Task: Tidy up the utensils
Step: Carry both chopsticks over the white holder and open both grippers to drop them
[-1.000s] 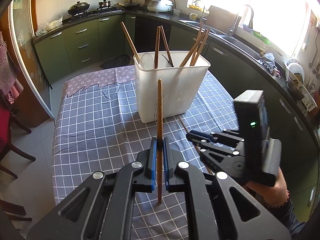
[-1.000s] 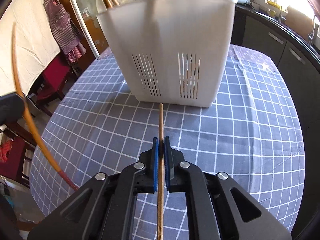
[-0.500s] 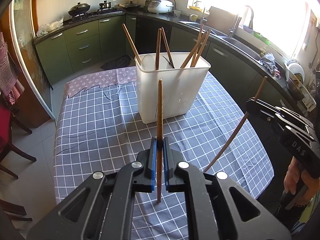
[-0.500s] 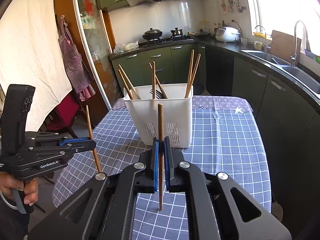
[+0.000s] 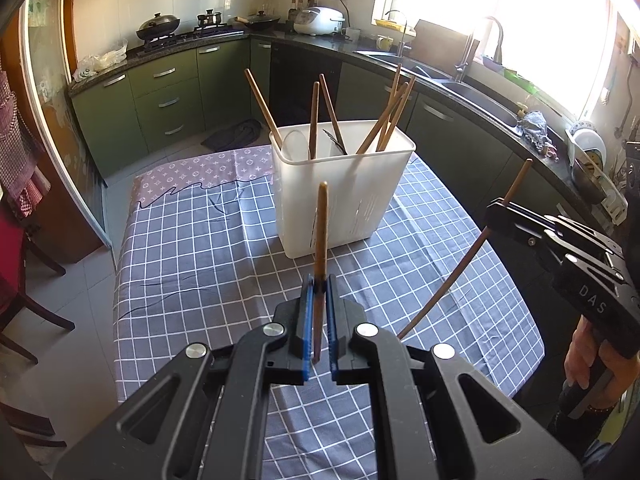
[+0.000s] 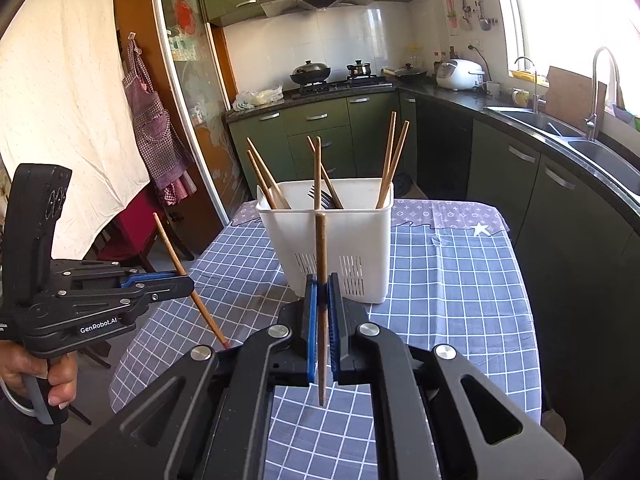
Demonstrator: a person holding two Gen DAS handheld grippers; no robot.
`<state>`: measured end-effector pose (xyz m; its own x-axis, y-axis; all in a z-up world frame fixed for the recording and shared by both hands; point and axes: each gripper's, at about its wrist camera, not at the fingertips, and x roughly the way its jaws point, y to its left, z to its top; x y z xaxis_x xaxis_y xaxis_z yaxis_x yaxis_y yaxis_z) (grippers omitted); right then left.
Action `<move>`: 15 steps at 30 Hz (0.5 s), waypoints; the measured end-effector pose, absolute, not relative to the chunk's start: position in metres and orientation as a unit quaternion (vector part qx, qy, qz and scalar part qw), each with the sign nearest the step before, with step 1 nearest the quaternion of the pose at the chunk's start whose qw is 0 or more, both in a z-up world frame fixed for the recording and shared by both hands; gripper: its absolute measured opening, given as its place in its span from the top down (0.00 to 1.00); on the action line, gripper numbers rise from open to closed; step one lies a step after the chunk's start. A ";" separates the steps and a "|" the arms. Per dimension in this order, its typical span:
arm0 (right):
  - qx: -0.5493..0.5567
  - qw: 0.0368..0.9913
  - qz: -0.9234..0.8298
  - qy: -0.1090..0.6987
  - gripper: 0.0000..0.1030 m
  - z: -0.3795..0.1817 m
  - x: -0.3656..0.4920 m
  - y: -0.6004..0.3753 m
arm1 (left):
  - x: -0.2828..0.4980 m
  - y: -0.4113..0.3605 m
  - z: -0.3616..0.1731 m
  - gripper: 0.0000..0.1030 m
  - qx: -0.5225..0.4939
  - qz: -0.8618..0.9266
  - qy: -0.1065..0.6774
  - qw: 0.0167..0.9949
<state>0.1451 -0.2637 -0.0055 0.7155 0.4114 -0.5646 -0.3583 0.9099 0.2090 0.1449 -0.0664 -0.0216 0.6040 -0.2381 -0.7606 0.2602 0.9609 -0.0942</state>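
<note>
A white utensil holder [image 5: 340, 196] [image 6: 344, 240] stands on the checked tablecloth with several wooden chopsticks [image 5: 384, 116] [image 6: 390, 160] and a dark fork [image 6: 320, 196] in it. My left gripper [image 5: 318, 284] is shut on one wooden chopstick [image 5: 320, 232], held upright in front of the holder. My right gripper [image 6: 320, 284] is shut on another chopstick [image 6: 321, 264], also upright. Each gripper shows in the other's view: the right gripper [image 5: 500, 210] at the table's right side, the left gripper [image 6: 188, 284] at its left, both raised above the cloth.
The table [image 5: 192, 256] carries a grey and blue checked cloth, with its edges near on both sides. Green kitchen cabinets [image 6: 320, 128], a stove with pots [image 6: 312, 72] and a sink [image 6: 560, 132] ring the room. Red chairs [image 5: 16, 264] stand at the left.
My right gripper has lifted its chopstick off the cloth and drawn back from the holder, tilting it upright. The left gripper has stayed almost still with its chopstick.
</note>
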 end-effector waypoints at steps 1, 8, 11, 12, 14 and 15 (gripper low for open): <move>0.041 0.926 0.208 0.312 0.94 -0.003 0.145 -0.263 | 0.146 -0.066 -0.021 0.94 0.012 -0.141 0.422 0.895; 0.035 0.932 0.216 0.288 0.94 0.024 0.143 -0.263 | 0.151 -0.070 -0.007 0.94 0.015 -0.147 0.411 0.899; 0.030 0.934 0.220 0.280 0.94 0.037 0.144 -0.262 | 0.153 -0.072 0.000 0.94 0.017 -0.153 0.408 0.900; 0.029 0.935 0.220 0.277 0.94 0.041 0.144 -0.262 | 0.154 -0.073 0.002 0.94 0.017 -0.155 0.406 0.900; 0.028 0.936 0.223 0.271 0.94 0.049 0.143 -0.262 | 0.155 -0.076 0.007 0.94 0.019 -0.158 0.404 0.901; 0.028 0.937 0.224 0.268 0.94 0.053 0.143 -0.263 | 0.155 -0.078 0.010 0.94 0.021 -0.160 0.402 0.902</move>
